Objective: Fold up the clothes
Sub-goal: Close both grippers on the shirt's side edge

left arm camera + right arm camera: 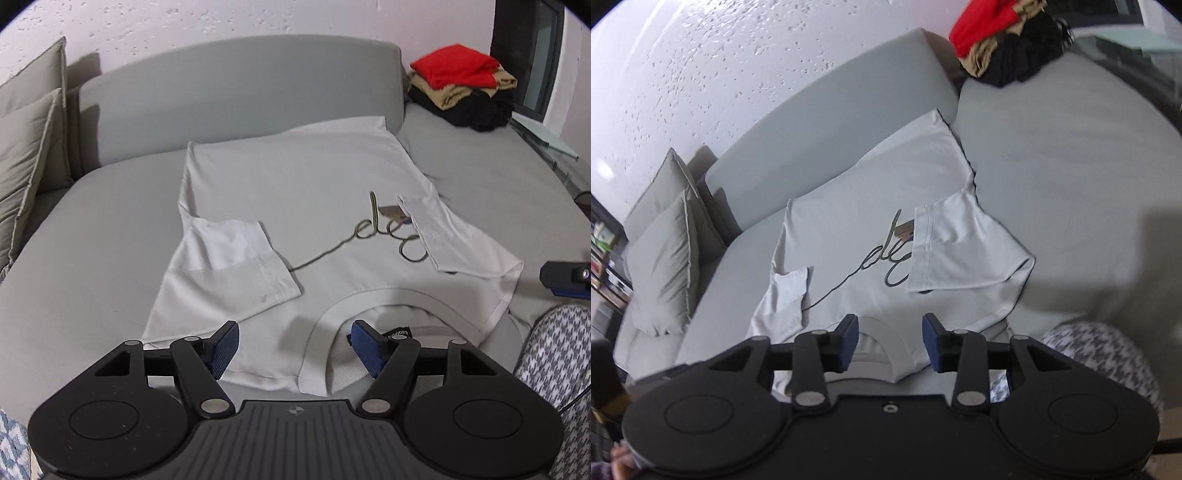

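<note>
A white T-shirt (303,206) with dark script lettering lies flat on the grey sofa seat, collar toward me, both sleeves folded inward over the chest. It also shows in the right wrist view (871,206). My left gripper (293,347) is open and empty, hovering over the collar (391,299) and near shoulder. My right gripper (890,341) is open and empty, just above the collar (886,332) at the shirt's near edge. Part of the right gripper (565,277) shows at the right edge of the left wrist view.
A pile of folded clothes, red on tan on black (461,85), sits at the sofa's far right corner. Grey cushions (26,155) lean at the left. The sofa backrest (240,85) runs behind the shirt. A patterned fabric (557,354) lies near right.
</note>
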`<state>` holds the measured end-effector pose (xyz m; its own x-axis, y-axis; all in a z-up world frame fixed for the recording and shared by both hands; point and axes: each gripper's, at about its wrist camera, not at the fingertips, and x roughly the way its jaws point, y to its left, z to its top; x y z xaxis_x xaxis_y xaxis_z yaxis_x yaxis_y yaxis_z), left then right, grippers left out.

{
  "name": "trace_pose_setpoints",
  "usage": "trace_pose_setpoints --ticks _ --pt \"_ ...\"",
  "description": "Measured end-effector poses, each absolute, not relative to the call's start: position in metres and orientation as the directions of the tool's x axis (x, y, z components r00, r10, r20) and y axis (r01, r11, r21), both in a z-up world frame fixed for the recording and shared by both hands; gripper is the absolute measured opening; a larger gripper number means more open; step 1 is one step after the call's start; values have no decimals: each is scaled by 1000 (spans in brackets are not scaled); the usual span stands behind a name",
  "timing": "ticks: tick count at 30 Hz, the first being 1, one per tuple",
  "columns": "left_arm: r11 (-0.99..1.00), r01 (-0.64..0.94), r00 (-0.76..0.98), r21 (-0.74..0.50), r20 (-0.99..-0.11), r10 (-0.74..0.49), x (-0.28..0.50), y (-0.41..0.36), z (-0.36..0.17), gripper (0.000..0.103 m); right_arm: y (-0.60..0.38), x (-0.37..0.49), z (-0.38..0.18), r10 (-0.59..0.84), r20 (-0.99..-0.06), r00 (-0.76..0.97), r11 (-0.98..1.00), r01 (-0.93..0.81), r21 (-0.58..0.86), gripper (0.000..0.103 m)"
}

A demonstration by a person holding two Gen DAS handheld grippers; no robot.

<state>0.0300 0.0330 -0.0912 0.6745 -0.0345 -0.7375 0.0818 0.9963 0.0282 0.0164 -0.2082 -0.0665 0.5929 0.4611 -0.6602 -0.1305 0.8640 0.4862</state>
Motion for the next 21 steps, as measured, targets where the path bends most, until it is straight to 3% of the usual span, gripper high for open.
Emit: trace_pose_setpoints --ticks 9,14,21 --pt "998 19 766 57 -642 22 29 53 -38 71 -202 28 -32 514 -619 593 835 -180 521 69" --pt "999 -46 777 3 -628 37 53 77 -16 76 -202 60 17 495 -564 661 848 -225 481 78" --pt "990 -133 756 -50 -650 69 117 119 -24 77 -198 125 42 472 -536 700 855 -215 472 80"
